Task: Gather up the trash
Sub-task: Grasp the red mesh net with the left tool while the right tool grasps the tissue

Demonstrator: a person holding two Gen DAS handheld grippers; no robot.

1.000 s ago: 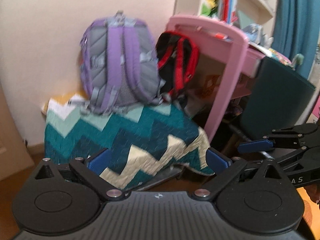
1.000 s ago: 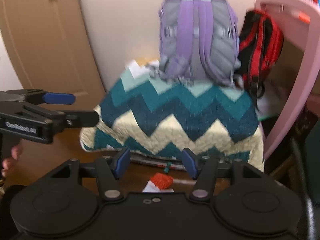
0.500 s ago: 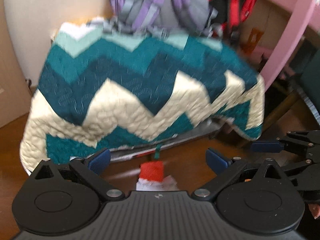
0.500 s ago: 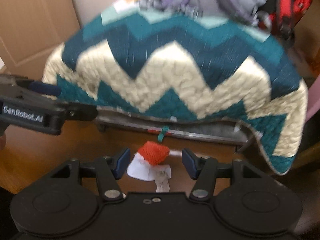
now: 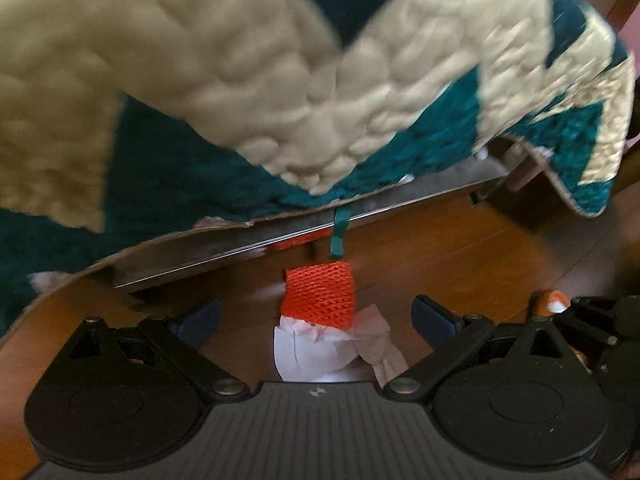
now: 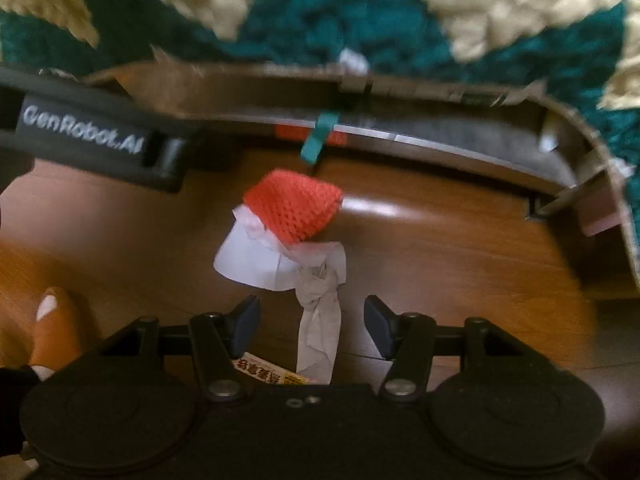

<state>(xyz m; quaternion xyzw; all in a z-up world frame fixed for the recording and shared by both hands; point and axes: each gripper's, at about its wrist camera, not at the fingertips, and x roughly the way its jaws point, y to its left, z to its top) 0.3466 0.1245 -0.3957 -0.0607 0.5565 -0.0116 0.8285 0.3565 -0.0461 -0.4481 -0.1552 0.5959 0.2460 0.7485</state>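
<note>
Right wrist view: your right gripper (image 6: 310, 326) hangs low over the wooden floor (image 6: 460, 264) with its fingers spread, and the twisted white tissue (image 6: 320, 312) lies between them, untouched. Just beyond the tissue lie a flat white paper scrap (image 6: 250, 258) and, touching it, the orange mesh sleeve (image 6: 296, 210); a printed wrapper (image 6: 270, 372) sits on the near side of the tissue, partly hidden by the gripper body. All of this rests in front of the quilt (image 6: 320, 12) that drapes over a low metal frame (image 6: 420, 136).

Left wrist view: your left gripper (image 5: 316, 318) is likewise spread wide and empty, with the mesh sleeve and paper between its fingers.

Close on one piece per gripper, low at the tissue's thick knot, so the thin tail does not slip out. No bin or bag is visible; blur may hide detail at the edges.
</note>
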